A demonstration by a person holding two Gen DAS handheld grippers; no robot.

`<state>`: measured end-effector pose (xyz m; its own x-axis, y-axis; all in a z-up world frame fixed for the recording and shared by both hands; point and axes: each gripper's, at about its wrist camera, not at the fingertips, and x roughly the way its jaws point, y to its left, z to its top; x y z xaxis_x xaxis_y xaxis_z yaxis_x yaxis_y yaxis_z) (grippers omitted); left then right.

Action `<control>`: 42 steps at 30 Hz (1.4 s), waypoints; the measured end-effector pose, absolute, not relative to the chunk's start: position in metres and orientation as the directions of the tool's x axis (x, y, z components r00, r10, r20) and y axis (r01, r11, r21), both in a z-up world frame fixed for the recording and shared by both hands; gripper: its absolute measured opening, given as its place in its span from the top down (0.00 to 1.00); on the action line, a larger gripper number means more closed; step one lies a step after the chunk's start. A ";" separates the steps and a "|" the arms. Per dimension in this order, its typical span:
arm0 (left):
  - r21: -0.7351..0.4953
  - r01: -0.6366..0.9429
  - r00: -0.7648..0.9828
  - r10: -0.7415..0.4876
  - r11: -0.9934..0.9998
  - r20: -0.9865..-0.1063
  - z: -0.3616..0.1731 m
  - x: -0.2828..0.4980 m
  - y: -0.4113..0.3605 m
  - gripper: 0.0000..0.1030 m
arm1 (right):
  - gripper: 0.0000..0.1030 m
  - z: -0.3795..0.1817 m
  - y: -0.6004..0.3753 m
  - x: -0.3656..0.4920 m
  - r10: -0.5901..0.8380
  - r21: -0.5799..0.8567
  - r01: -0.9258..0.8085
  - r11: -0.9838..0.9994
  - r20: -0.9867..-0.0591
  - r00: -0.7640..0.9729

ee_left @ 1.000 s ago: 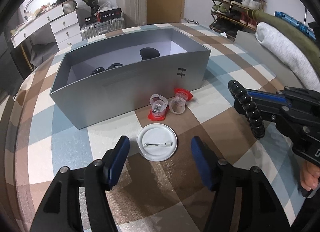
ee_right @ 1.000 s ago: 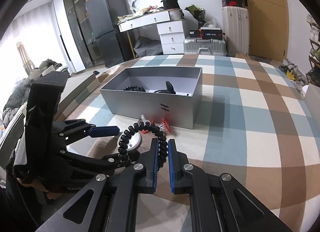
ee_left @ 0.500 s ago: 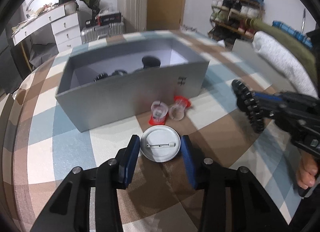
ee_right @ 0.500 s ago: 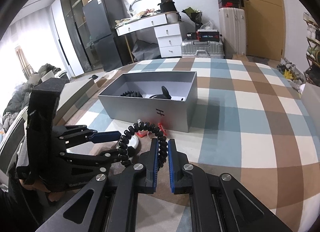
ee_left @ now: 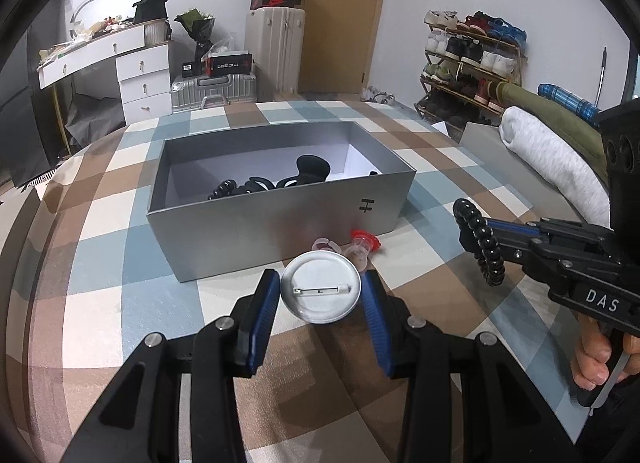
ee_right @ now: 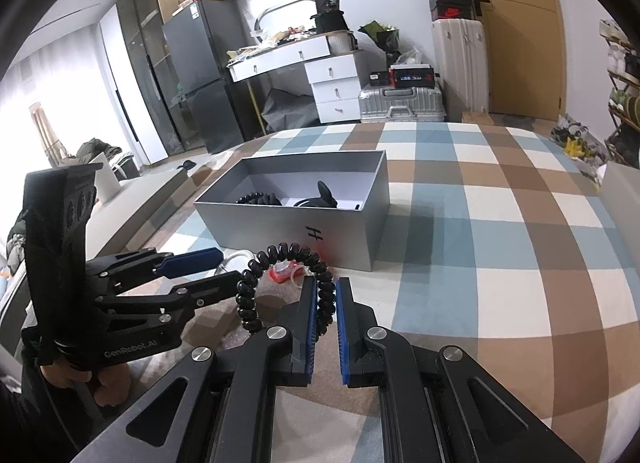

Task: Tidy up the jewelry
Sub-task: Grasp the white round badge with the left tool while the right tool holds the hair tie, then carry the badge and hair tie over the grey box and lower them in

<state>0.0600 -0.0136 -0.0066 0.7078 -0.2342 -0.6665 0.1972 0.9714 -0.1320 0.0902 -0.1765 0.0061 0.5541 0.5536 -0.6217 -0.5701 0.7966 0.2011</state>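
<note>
- Two grippers are at work over a checked tabletop (ee_left: 100, 283) in blue, brown and cream.
- Left gripper (ee_left: 320, 297): its blue pads press on the two edges of a round white pin badge (ee_left: 320, 287), which is turned so its back and pin clasp face the camera. The jaws have just been closing, with the badge between them.
- Right gripper (ee_right: 323, 297): jaws pressed together, pinching a black beaded bracelet (ee_right: 256, 291) that arches up and to the left of the pads. From the left wrist it shows at the right, the beads (ee_left: 482, 239) hanging off its tip, a person's fingers (ee_left: 592, 359) on the handle.
- An open grey box (ee_left: 280, 223) stands on the tabletop just beyond the badge, with a small black mark on its near wall. Dark items (ee_left: 276, 179) lie inside on the white floor, one of them another beaded string.
- Two small clear pieces with red parts (ee_left: 360, 243) lie on the cloth just beside the box's near wall, behind the badge.
</note>
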 end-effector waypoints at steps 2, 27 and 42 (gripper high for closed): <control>-0.135 0.197 0.708 -0.237 0.971 -0.666 -0.007 0.060 -0.013 0.65 | 0.92 0.005 -0.176 0.091 0.552 0.201 -0.569 0.797 -0.624 0.553; -0.179 0.183 0.772 -0.254 0.967 -0.583 0.014 0.056 0.000 0.65 | 0.92 0.015 -0.171 0.102 0.532 0.197 -0.536 0.821 -0.606 0.591; -0.146 0.110 0.844 -0.171 0.983 -0.508 0.035 0.083 0.016 0.65 | 0.92 0.046 -0.152 0.117 0.568 0.191 -0.562 0.805 -0.523 0.636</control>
<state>0.0827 0.0162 0.0346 0.8440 -0.1705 -0.5085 0.1104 0.9831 -0.1464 0.1175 -0.1520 0.0463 0.6358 0.5678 -0.5229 -0.5620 0.8049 0.1907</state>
